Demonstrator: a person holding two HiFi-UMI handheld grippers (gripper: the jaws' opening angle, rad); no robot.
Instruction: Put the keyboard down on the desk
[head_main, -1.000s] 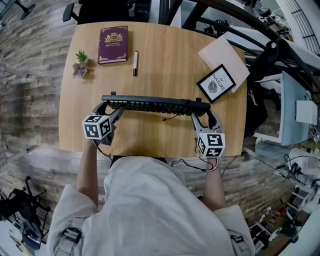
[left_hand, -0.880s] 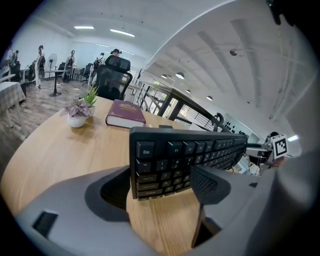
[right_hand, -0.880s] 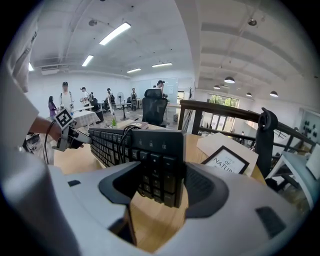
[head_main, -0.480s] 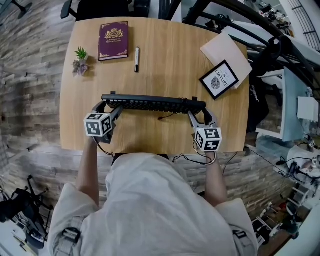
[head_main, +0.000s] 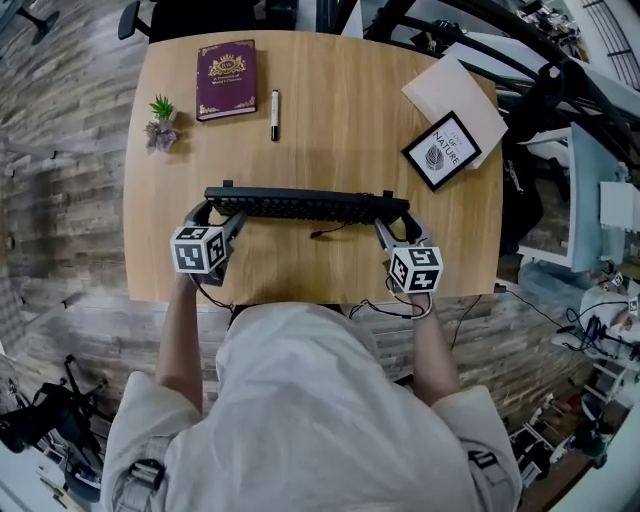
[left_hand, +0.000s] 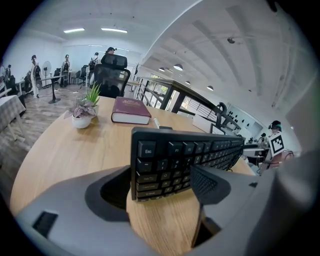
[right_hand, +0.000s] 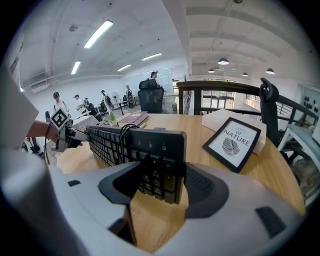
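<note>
holding a long black computer keyboard (head_main: 305, 205) by both ends above the middle of a light wooden desk (head_main: 330, 120) with rounded corners. pinched at the esc-key end by the left gripper (head_main: 218, 212) and at the far end by the right gripper (head_main: 388, 222). tipped up on its long edge with the keys facing back toward the person, so showing in the head view only as a thin dark bar running left to right. cannot tell whether resting on the wood or hanging just above it.

in the left gripper view, clamped front and back: one ribbed pad (left_hand: 212, 182) pressed over the lower key rows, the other jaw set behind the case. in the right gripper view, gripped the same way, with a dark jaw tight against each face of the end. trailing a thin black cable (head_main: 330, 232) from the near side down onto the desk.

well apart, along the far edge: a small green potted plant (head_main: 161, 122) at the left, next to it a dark red hardcover book (head_main: 227, 80) with a gold emblem, then a black-and-white pen (head_main: 274, 113) lying just beside the book. at the far right corner, a black-framed leaf print (head_main: 442, 152) overlapping the near edge of a pale sheet of paper (head_main: 450, 88).
</note>
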